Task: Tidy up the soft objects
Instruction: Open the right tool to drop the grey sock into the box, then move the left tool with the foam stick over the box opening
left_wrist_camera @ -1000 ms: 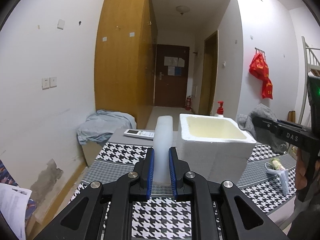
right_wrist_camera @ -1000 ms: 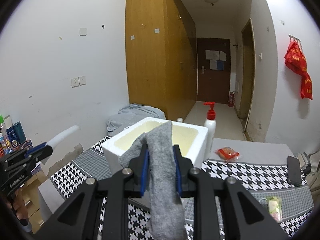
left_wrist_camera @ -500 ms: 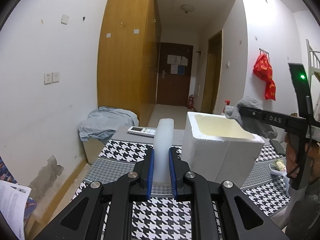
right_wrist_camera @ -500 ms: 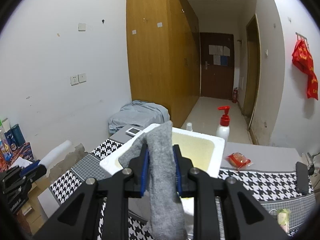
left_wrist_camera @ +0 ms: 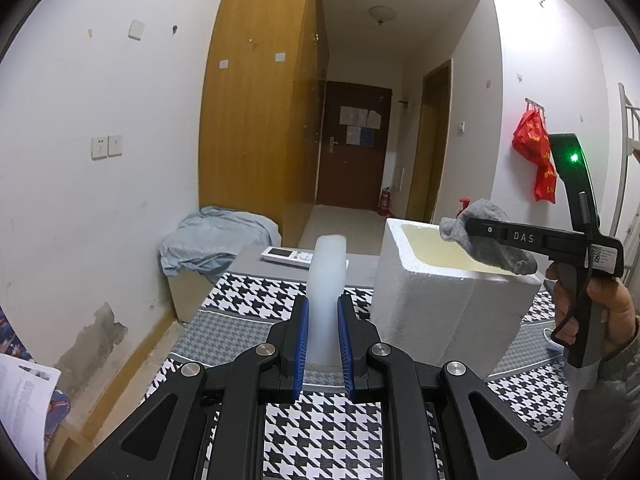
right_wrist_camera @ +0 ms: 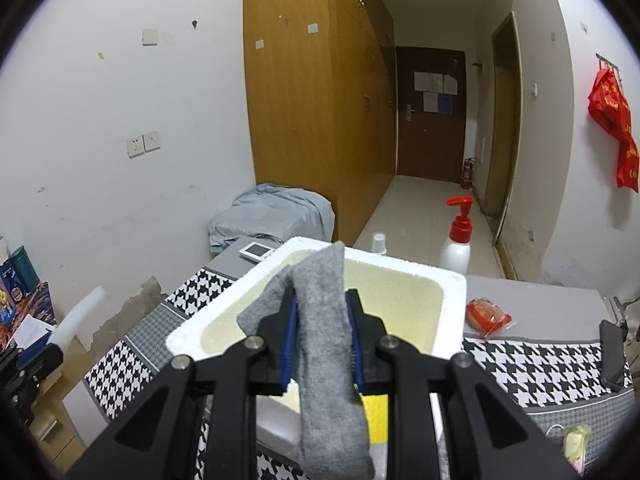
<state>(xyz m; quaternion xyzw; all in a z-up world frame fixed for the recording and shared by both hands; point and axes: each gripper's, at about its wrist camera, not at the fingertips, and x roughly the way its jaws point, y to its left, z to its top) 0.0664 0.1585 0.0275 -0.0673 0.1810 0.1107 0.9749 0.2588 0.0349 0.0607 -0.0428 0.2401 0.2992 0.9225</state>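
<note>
1. The right gripper (right_wrist_camera: 322, 336) is clamping a grey sock (right_wrist_camera: 324, 344) between its blue-padded fingers (right_wrist_camera: 290, 340), pinching it near mid-length.
2. The sock's long axis is running along the fingers: its upper end is sticking up and forward past the tips, with a fold flopping to the left, while its lower end is hanging down toward the camera.
3. In the left wrist view that same sock (left_wrist_camera: 486, 242) is lying roughly level in the right gripper (left_wrist_camera: 468, 226), one end pointing left past the tips and the other drooping to the right, above the near rim of the foam box.
4. The white foam box (right_wrist_camera: 452, 280) is sitting open on the houndstooth tablecloth (right_wrist_camera: 540, 368), directly under and ahead of the sock; its interior is looking yellowish.
5. The left gripper (left_wrist_camera: 323, 334) is closing its blue pads on a white foam strip (left_wrist_camera: 326, 280), which is standing upright, long axis vertical, its rounded top pointing up.
6. That strip is hovering just left of the box (left_wrist_camera: 424, 304), apart from it.
7. Farther out, a red-pump bottle (right_wrist_camera: 458, 240) is standing behind the box, a red packet (right_wrist_camera: 486, 316) is lying to its right, and a remote (left_wrist_camera: 294, 256) is resting beyond the strip.
</note>
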